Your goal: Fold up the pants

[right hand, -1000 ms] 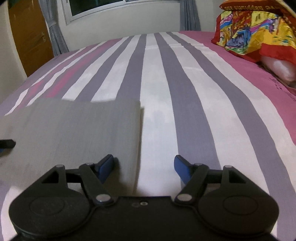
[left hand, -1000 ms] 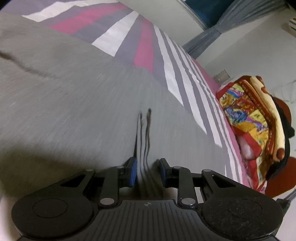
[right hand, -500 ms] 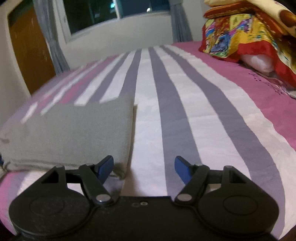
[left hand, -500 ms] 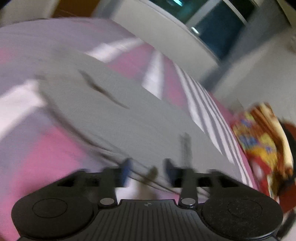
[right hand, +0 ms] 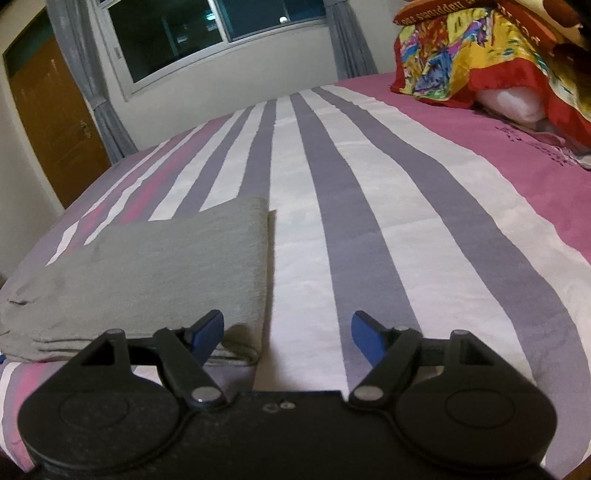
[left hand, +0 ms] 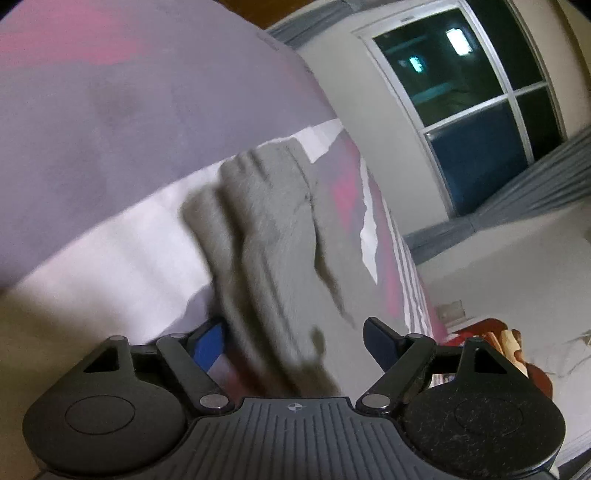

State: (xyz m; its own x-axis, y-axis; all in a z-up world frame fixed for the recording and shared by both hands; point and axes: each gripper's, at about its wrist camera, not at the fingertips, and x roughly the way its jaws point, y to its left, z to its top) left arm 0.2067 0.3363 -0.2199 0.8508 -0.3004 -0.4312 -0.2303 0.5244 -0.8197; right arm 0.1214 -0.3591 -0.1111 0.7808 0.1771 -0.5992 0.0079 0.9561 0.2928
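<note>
1. A bed (right hand: 369, 206) fills the room's foreground, its cover striped in white, grey-purple and pink.
2. Nearest, the right gripper (right hand: 286, 338) hangs low over the cover with its jaws spread wide and nothing clamped; its left blue pad sits just at the near right corner of the pants (right hand: 147, 273).
3. The grey pants lie folded into a flat stack near the bed's front-left edge, layered edges facing the camera.
4. In the left wrist view the left gripper (left hand: 295, 341) has its jaws opening; the pants (left hand: 273, 236) show blurred between and beyond the pads, which do not press on the cloth.
5. Farther back on the right sits a colourful blanket pile (right hand: 480, 55).
6. Behind are a dark window (right hand: 221, 33), grey curtains (right hand: 85, 77) and a brown door (right hand: 51, 122).
</note>
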